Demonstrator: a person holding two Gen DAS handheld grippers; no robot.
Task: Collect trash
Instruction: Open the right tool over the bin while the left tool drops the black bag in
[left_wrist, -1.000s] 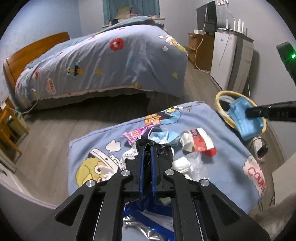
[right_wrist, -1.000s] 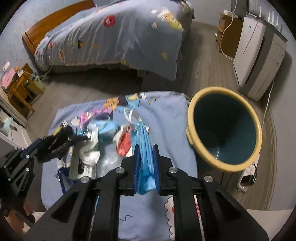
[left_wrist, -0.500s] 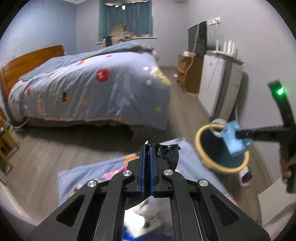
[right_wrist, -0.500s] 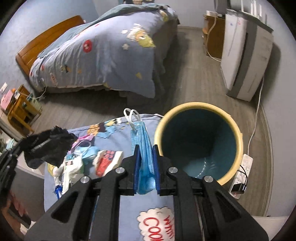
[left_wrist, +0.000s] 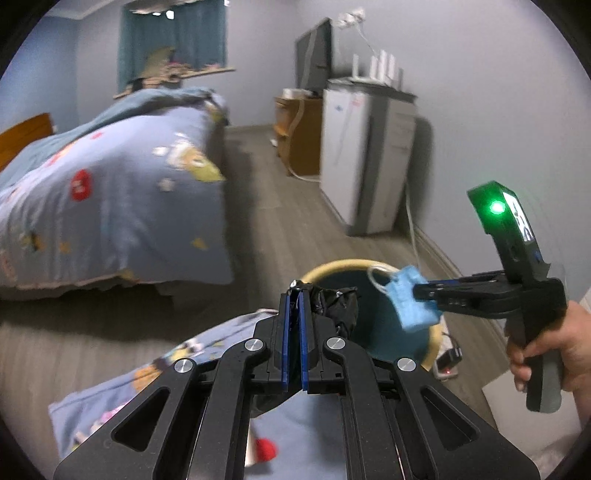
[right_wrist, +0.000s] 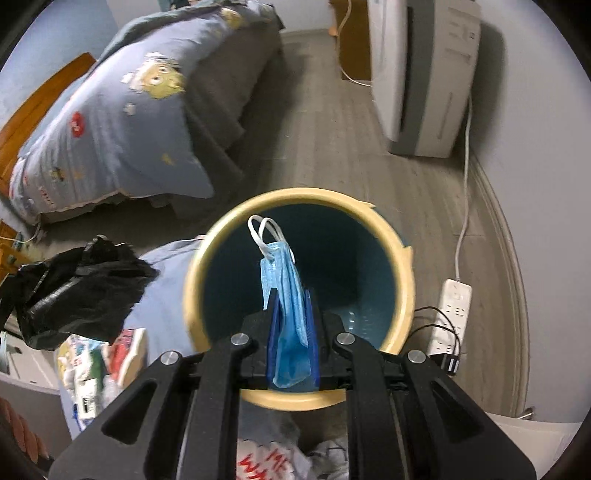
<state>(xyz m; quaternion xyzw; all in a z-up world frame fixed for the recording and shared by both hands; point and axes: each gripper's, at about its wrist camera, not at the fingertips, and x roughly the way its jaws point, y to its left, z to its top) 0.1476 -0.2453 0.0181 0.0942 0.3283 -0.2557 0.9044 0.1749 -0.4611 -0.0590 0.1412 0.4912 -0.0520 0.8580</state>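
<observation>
Bin (right_wrist: 400, 254): yellow rim, open mouth beside desk (right_wrist: 166, 266) edge. Right hand-held gripper (right_wrist: 291, 317): clamped on blue mask (right_wrist: 286, 280), above bin mouth. Left hand-held gripper (left_wrist: 294, 295): clamped on black bag (left_wrist: 338, 302), 9 o'clock of bin. Desk litter (right_wrist: 92, 369): blurred.

Bin floor: we see only part of the bin (right_wrist: 400, 258) bottom past the right gripper (right_wrist: 291, 295); the blue mask (right_wrist: 286, 291) covers the rest.
Black bag: beyond the left gripper (left_wrist: 294, 295), the black bag (left_wrist: 336, 302) shows only its far end; the fingers (left_wrist: 284, 332) hide the rest.
Trash pile: the wrappers (right_wrist: 99, 365) left of the right gripper are too blurred to name.
Bed: the bed (left_wrist: 110, 192) is smeared and cut off at the left edge.
</observation>
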